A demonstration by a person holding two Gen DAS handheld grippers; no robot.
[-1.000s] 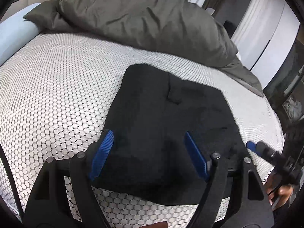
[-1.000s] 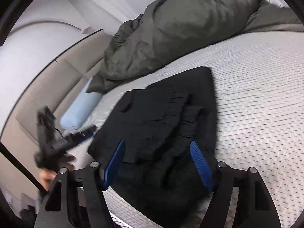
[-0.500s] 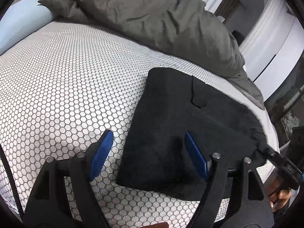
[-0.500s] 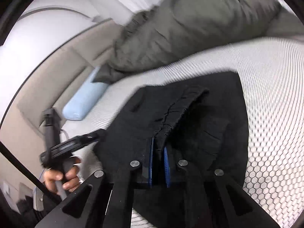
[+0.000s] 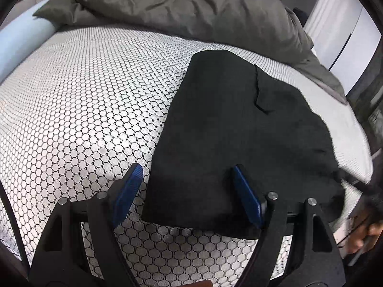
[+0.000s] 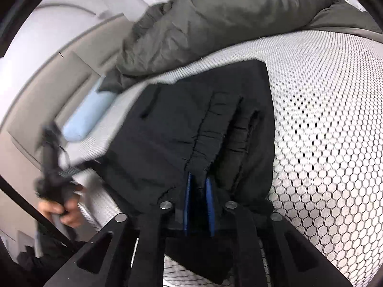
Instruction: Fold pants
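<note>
Black pants [image 5: 239, 129] lie folded flat on the honeycomb-patterned mattress [image 5: 83, 110]. My left gripper [image 5: 186, 167] is open just above their near left corner: its left pad hangs over bare mattress, its right pad over the cloth. In the right wrist view the pants [image 6: 167, 131] show their gathered waistband [image 6: 203, 138]. My right gripper [image 6: 198, 179] has its blue pads close together with a bunch of that waistband cloth between them, and its jaws are opening. The left gripper [image 6: 55, 162] appears blurred at the left there, held by a hand [image 6: 62, 215].
A grey-green duvet [image 5: 203, 7] is heaped along the far side of the bed. A light blue bolster [image 5: 16, 43] lies at the far left by the beige headboard [image 6: 47, 91]. The mattress edge [image 5: 354, 191] drops off right of the pants.
My right gripper went from wide open to closed on the waistband cloth. My left gripper slid left across the pants, from over their middle to their left edge.
</note>
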